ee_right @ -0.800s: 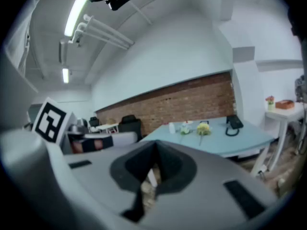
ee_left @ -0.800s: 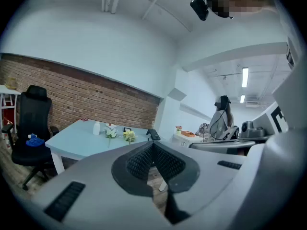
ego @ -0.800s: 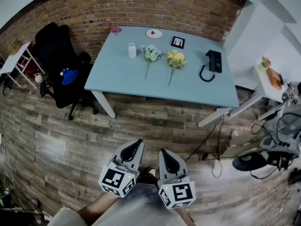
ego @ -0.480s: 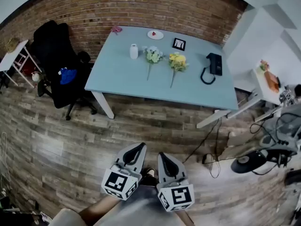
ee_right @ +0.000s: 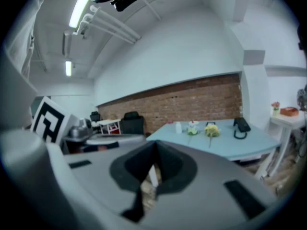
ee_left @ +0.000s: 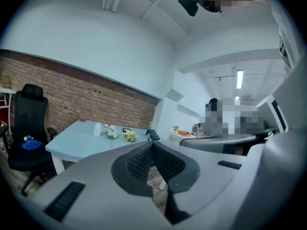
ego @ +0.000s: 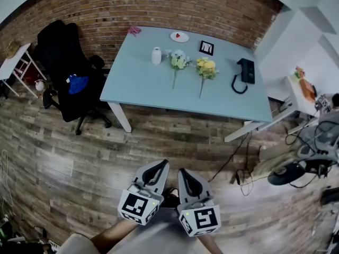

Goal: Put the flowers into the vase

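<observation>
On the far pale blue table (ego: 148,89) stands a small white vase (ego: 156,55). To its right lie a white-and-green flower bunch (ego: 178,61) and a yellow flower bunch (ego: 206,67), stems toward me. The same vase (ee_left: 97,129) and flowers (ee_left: 112,133) show small in the left gripper view, and the yellow bunch (ee_right: 211,130) in the right gripper view. My left gripper (ego: 160,168) and right gripper (ego: 185,174) hang side by side over the wooden floor, far short of the table. Both are shut with nothing in them.
A black office chair (ego: 66,73) with a blue item stands left of the table. On the table also sit a black telephone (ego: 246,73), a small framed picture (ego: 206,47) and a white plate (ego: 179,36). Cables (ego: 241,168) and gear lie on the floor at right.
The table and everything on it have shifted slightly right and up in the head view. Both grippers stay shut and side by side at the bottom.
</observation>
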